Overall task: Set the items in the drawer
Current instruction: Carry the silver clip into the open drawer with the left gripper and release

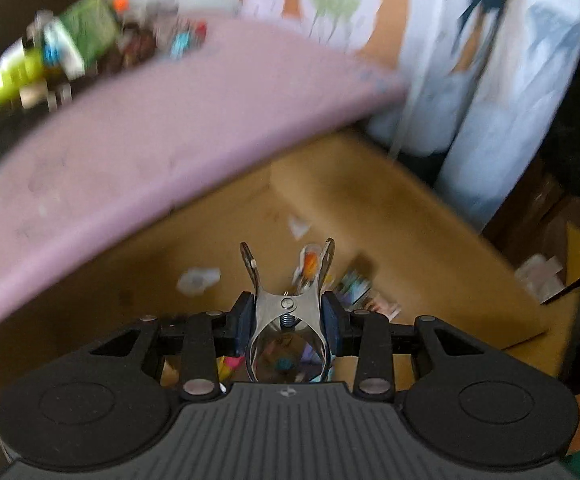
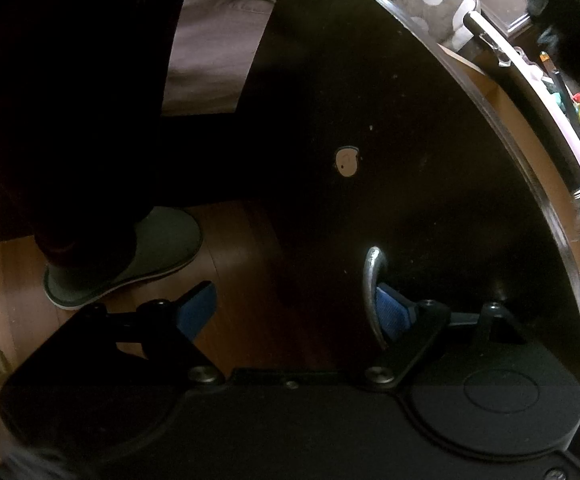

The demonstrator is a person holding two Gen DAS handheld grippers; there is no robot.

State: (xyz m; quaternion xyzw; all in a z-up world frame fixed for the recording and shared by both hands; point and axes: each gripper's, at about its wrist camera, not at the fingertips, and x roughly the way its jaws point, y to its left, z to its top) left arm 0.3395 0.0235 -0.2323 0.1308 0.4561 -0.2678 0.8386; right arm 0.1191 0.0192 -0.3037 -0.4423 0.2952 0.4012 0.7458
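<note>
Between the blue pads of the left gripper [image 1: 288, 316] sits a steel spring clamp [image 1: 287, 308], squeezed at its waist, its tips splayed forward over the open wooden drawer [image 1: 390, 216]. Scraps of paper [image 1: 198, 280] and small cards [image 1: 356, 288] lie on the drawer floor beyond the jaws. A pink tabletop [image 1: 150, 136] overhangs it, upper left. The right gripper [image 2: 294, 312] stands wide apart, one pad behind the metal handle [image 2: 372, 292] on the dark drawer front [image 2: 390, 140]; a slipper [image 2: 130, 256] rests on wood flooring [image 2: 2, 280] left of the jaws.

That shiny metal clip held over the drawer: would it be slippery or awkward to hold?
The metal spring clip looks polished, so probably slippery, though the left gripper's padded fingers should help. Squeezed at its handles, its tips stand apart; the spring likely pushes back. It seems rigid, not fragile.
</note>
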